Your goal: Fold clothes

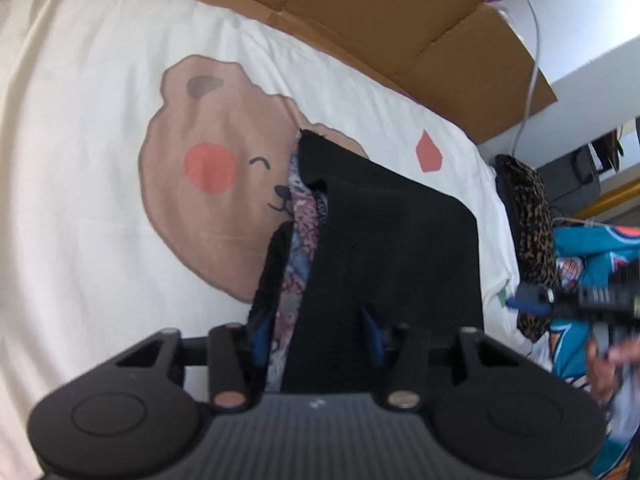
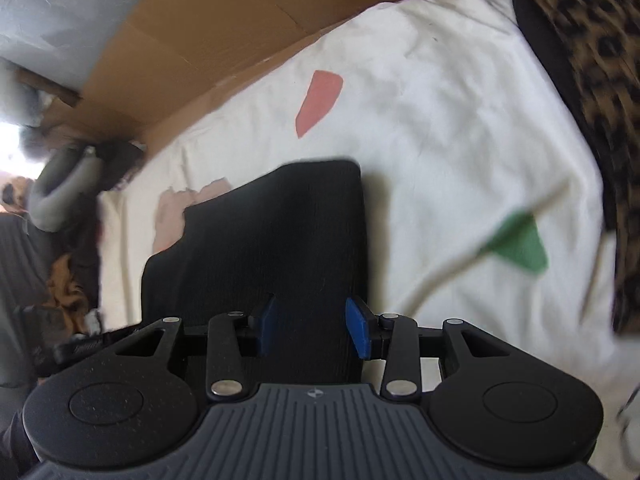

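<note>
Item: black garment, patterned lining showing, folded over and lifted just above the bed sheet.
Left gripper: clamped on one end of it. Right gripper: pads either side of the cloth, prob. pinching the other end. Held at both ends, likely to keep the fold square.
Sheet: white w/ bear print. Cardboard behind; leopard-print cloth and teal jersey nearby.

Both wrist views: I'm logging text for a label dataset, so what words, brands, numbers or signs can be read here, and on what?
No readable text in either view.
Teal jersey: printed emblems, any lettering too blurred to read.
Right gripper body: a small round mark, no letters legible.
Bedsheet: only a bear drawing and coloured shapes, no words.
</note>
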A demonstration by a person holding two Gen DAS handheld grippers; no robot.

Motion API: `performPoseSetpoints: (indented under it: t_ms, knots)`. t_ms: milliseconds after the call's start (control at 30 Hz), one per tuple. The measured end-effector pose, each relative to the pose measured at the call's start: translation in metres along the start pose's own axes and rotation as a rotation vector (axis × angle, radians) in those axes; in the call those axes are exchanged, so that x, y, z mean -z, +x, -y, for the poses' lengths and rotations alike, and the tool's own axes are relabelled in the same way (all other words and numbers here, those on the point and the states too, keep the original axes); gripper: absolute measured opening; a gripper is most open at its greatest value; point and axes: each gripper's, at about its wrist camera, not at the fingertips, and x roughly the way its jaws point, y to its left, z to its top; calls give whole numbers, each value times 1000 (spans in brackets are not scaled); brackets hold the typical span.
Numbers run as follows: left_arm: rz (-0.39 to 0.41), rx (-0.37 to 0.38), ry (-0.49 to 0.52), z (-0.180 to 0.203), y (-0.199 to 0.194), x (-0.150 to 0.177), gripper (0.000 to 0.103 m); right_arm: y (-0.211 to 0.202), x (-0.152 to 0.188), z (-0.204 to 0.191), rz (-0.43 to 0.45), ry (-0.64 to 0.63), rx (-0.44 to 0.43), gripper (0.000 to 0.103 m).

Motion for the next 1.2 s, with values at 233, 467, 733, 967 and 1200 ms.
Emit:
performPoseSetpoints:
  t_ms: [233, 467, 733, 967, 1200]
  knots:
    - [9, -46, 21, 7, -7, -1, 42, 14, 58, 30, 94, 59, -81, 45]
    - [-14, -41, 68, 2, 4, 1, 72, 33, 67, 43, 82, 102, -160, 45]
    - [50, 58, 26, -6, 19, 3, 79, 44, 62, 51, 74, 157, -212, 44]
    - [100, 94, 36, -6, 6, 7, 37, 33, 62, 38, 80, 129, -256, 12]
    - [82, 104, 13, -10, 6, 8, 50, 35, 58, 27, 109, 96, -263, 27]
